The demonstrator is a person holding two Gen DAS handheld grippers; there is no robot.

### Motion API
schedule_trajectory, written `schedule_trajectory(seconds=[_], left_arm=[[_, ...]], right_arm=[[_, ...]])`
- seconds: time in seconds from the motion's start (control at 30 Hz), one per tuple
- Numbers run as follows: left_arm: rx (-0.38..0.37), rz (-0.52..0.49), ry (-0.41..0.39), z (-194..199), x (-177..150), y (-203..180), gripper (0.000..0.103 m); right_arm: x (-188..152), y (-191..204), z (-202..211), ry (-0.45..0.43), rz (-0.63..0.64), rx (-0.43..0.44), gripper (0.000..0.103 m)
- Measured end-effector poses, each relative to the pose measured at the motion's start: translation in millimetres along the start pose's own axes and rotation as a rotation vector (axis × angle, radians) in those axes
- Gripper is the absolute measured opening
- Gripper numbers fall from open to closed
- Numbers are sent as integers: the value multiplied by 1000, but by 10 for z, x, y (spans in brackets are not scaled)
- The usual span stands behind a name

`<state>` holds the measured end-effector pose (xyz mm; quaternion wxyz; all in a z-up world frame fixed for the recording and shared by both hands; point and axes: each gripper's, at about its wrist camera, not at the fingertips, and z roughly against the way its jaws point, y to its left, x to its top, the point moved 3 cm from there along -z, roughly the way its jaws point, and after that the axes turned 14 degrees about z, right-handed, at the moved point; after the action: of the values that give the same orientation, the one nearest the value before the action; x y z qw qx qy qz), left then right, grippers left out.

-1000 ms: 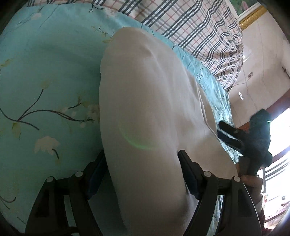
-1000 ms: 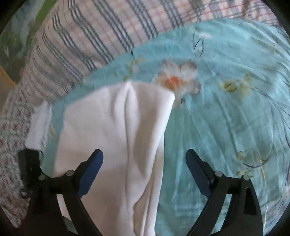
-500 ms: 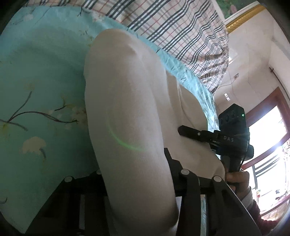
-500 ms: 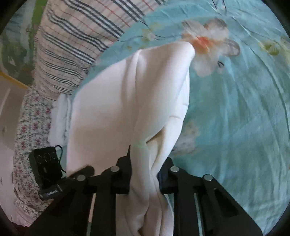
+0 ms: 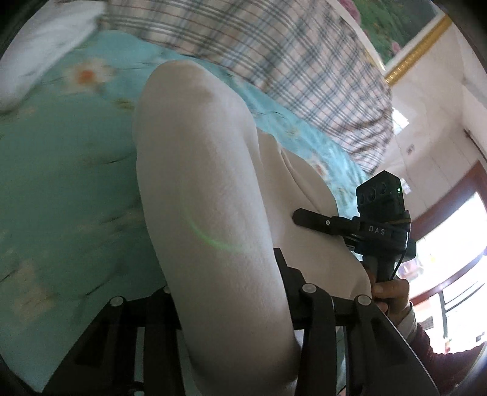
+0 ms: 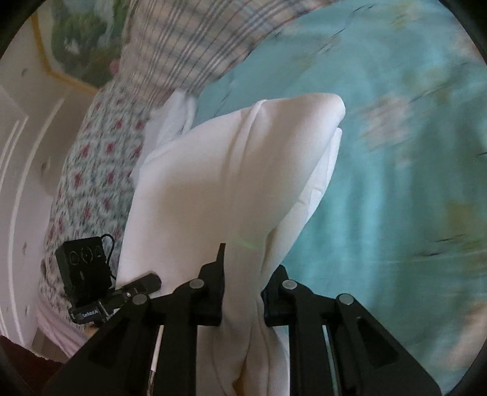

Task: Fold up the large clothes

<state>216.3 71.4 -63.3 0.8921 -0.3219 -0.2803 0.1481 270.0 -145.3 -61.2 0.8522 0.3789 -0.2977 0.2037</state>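
A large white garment (image 5: 207, 189) is folded into a long thick band and lifted off the turquoise flowered bedsheet (image 5: 61, 182). My left gripper (image 5: 225, 292) is shut on its near end; the cloth hides the fingertips. In the right wrist view the same white garment (image 6: 231, 170) hangs from my right gripper (image 6: 240, 292), whose jaws are shut on a bunched fold. The right gripper also shows in the left wrist view (image 5: 377, 225), pinching the garment's far side. The left gripper also shows in the right wrist view (image 6: 91, 280), at the garment's left edge.
A plaid blanket (image 5: 274, 48) lies along the back of the bed. A white pillow (image 5: 39, 48) sits at the far left. A flowered quilt (image 6: 88, 170) and another white cloth (image 6: 173, 118) lie beyond the garment. A framed picture (image 5: 401, 27) hangs on the wall.
Both grippers went from open to shut on the white garment. They have since lifted it, so it now hangs clear of the sheet.
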Motion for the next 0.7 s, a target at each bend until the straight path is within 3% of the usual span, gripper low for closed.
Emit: schedule_trajectory(seconds=[0.13, 0.33, 0.63, 0.7], left_arm=[[16, 46, -33, 282, -12, 380, 39], [23, 74, -42, 174, -41, 747, 41], [2, 125, -25, 52, -50, 938, 54], [27, 127, -22, 80, -60, 917, 58]], right_arm=[[-26, 137, -269, 26, 13, 39, 18], [-3, 94, -382, 44, 11, -3, 18], [-38, -60, -517, 59, -14, -33, 24], [-43, -46, -497, 66, -11, -51, 33]])
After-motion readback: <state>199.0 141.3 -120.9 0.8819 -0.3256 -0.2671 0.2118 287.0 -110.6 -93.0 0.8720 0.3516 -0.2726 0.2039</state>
